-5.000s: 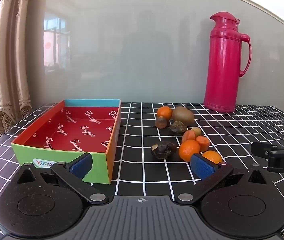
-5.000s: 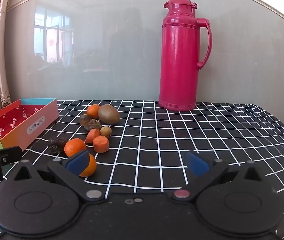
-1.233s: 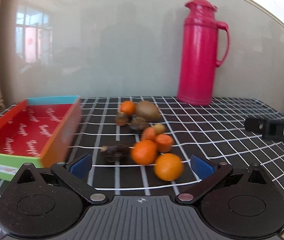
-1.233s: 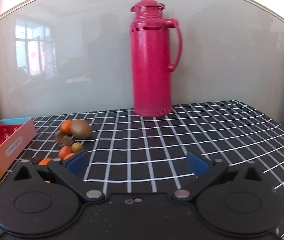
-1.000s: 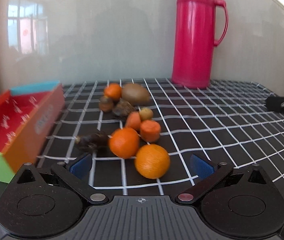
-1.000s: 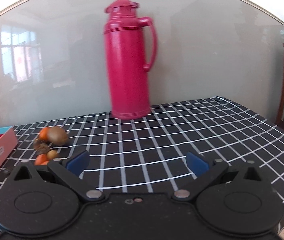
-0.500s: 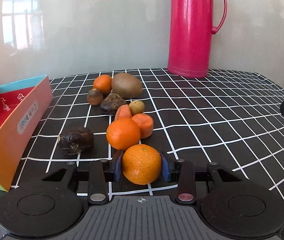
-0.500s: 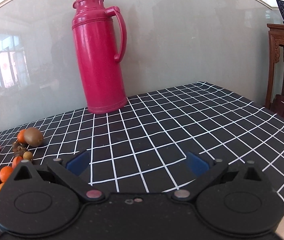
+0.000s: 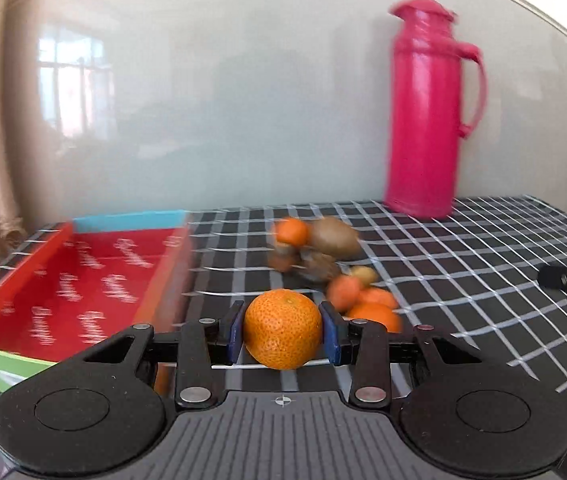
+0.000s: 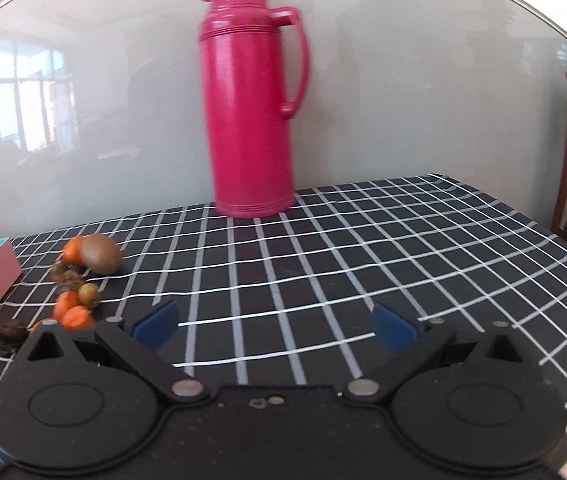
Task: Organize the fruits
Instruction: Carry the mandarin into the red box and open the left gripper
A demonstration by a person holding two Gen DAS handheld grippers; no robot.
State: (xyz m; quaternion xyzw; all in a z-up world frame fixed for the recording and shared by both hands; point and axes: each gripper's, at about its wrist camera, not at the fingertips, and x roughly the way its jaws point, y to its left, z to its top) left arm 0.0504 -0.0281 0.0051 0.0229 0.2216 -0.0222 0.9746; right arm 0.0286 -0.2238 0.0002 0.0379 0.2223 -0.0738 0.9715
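Each handheld gripper is matte black plastic — two round discs flank a ribbed grey centre plate with a small crosshair mark on the left gripper [image 9: 282,330]. Silver rivets pin the black linkage arms, and the right gripper [image 10: 274,327] carries blue pads [image 10: 154,326].

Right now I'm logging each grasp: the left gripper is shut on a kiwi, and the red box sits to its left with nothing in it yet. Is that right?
Not quite. The left gripper is shut on an orange, not a kiwi; the kiwi lies on the tablecloth with the other fruit. The left wrist view shows this. The red box is to the left with nothing in it.
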